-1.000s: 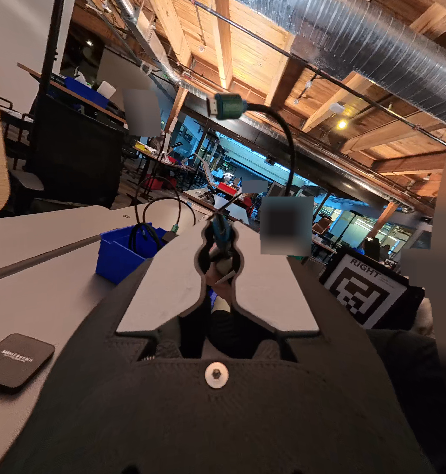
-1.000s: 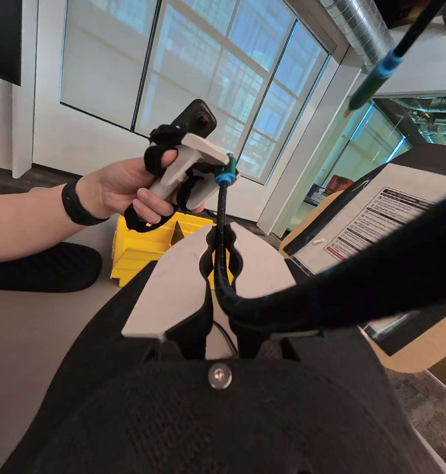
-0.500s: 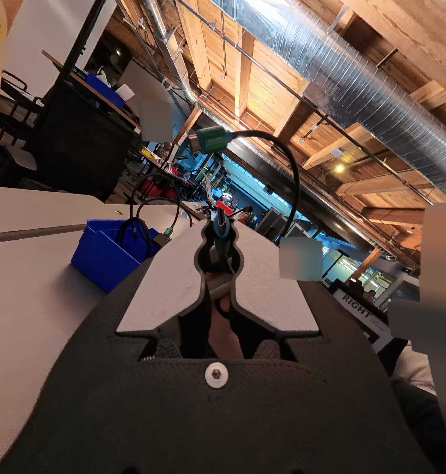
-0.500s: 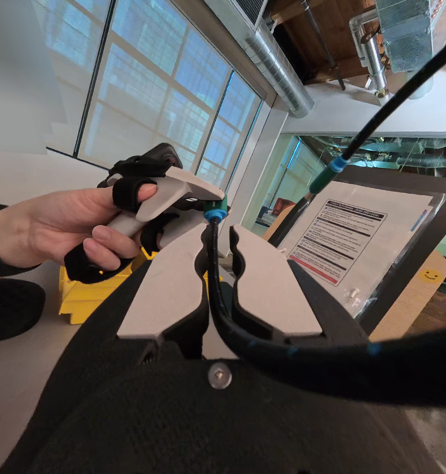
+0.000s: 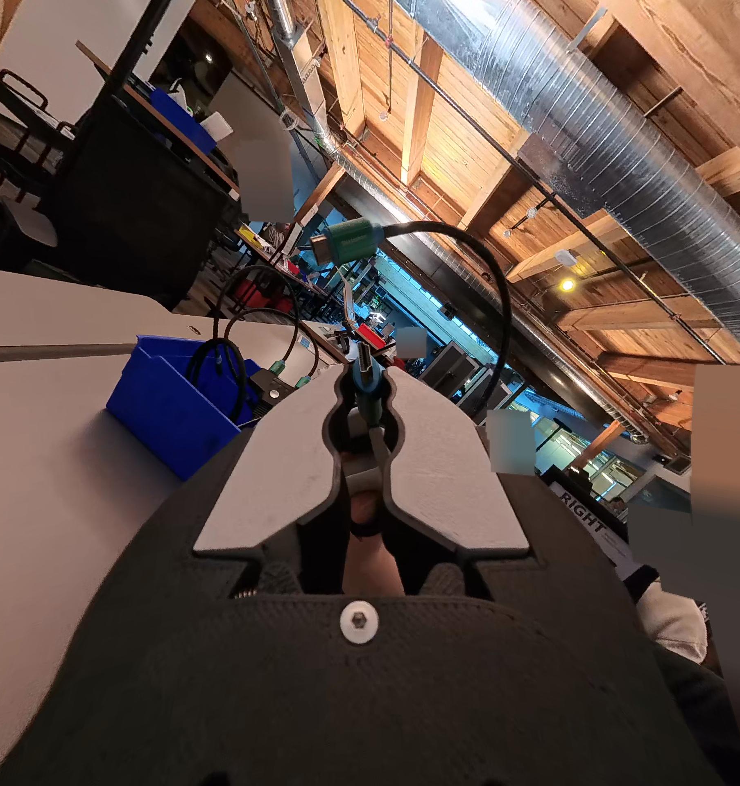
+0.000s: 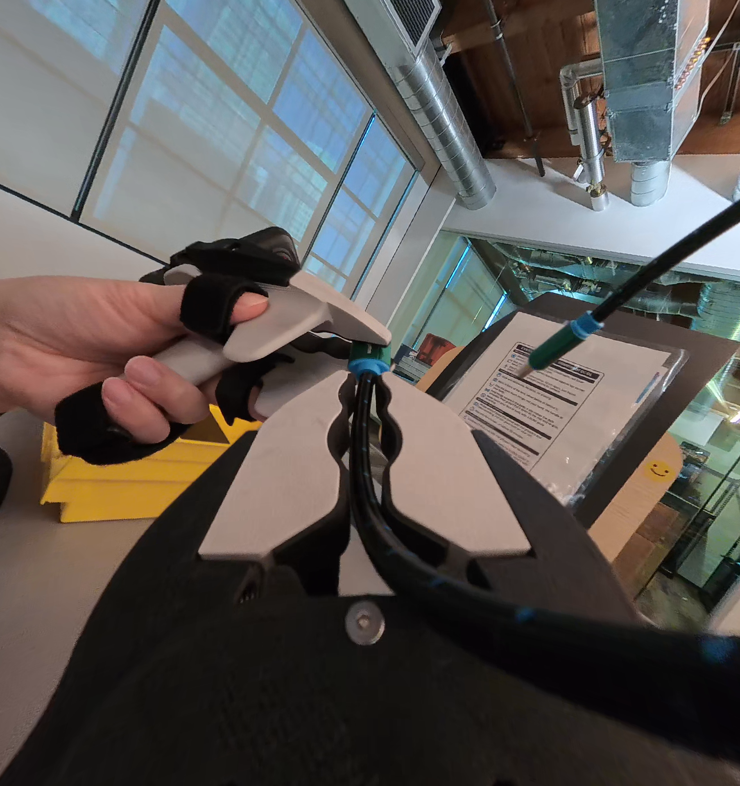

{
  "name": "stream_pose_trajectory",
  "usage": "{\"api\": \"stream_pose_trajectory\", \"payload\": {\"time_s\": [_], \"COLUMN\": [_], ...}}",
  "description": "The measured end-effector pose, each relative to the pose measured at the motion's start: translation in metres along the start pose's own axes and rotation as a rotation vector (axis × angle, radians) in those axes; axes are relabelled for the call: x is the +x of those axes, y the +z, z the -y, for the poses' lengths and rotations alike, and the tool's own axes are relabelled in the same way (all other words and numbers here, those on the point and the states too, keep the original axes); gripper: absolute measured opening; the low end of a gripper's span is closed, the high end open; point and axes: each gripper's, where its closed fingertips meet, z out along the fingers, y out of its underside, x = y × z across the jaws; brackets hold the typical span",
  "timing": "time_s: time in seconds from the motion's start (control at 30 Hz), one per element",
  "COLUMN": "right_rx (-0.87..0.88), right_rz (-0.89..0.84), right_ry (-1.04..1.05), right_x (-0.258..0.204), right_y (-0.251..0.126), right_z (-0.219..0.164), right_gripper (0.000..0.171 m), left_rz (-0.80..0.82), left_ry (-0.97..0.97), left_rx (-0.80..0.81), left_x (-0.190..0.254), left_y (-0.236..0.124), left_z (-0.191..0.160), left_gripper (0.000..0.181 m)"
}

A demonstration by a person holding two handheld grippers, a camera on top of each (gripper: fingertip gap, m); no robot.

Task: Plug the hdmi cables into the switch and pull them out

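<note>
Left gripper (image 5: 364, 376): we find its fingers clamped on one green HDMI plug (image 5: 367, 385), metal tip pointing forward and up.

HDMI cable (image 5: 493, 314): black; from the held plug it runs back between the right gripper's fingers, then arcs overhead to a free green plug (image 5: 347, 244) hanging in the air. That plug bears faint lettering, too small for us to read.

Right gripper (image 6: 366, 393): fingers slightly parted with the cable lying between them; we cannot tell whether they pinch it.

Blue bin (image 5: 172, 404): on the grey table (image 5: 40, 446), holding coiled black cables. Beside it sits a small black switch (image 5: 266, 389) with two green plugs in it.

Yellow bin (image 6: 117, 489): on the table behind the left gripper.

Printed sheet (image 6: 551, 408): sleeved in plastic on a dark stand; we note its writing but leave it untranscribed. A smiley sticker (image 6: 659, 471) marks the wooden panel below.
</note>
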Motion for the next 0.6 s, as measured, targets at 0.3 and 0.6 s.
{"api": "stream_pose_trajectory", "payload": {"time_s": [0.3, 0.6], "right_rx": [-0.063, -0.129], "right_rz": [0.051, 0.026], "right_ry": [-0.029, 0.018], "right_x": [0.008, 0.081], "right_y": [-0.003, -0.039], "right_z": [0.004, 0.052], "right_gripper": [0.008, 0.007], "left_rz": [-0.074, 0.528], "left_ry": [-0.003, 0.579], "left_rx": [-0.069, -0.512], "left_x": [0.004, -0.114], "left_y": [0.002, -0.027], "left_z": [-0.002, -0.031], "left_gripper": [0.012, 0.051]}}
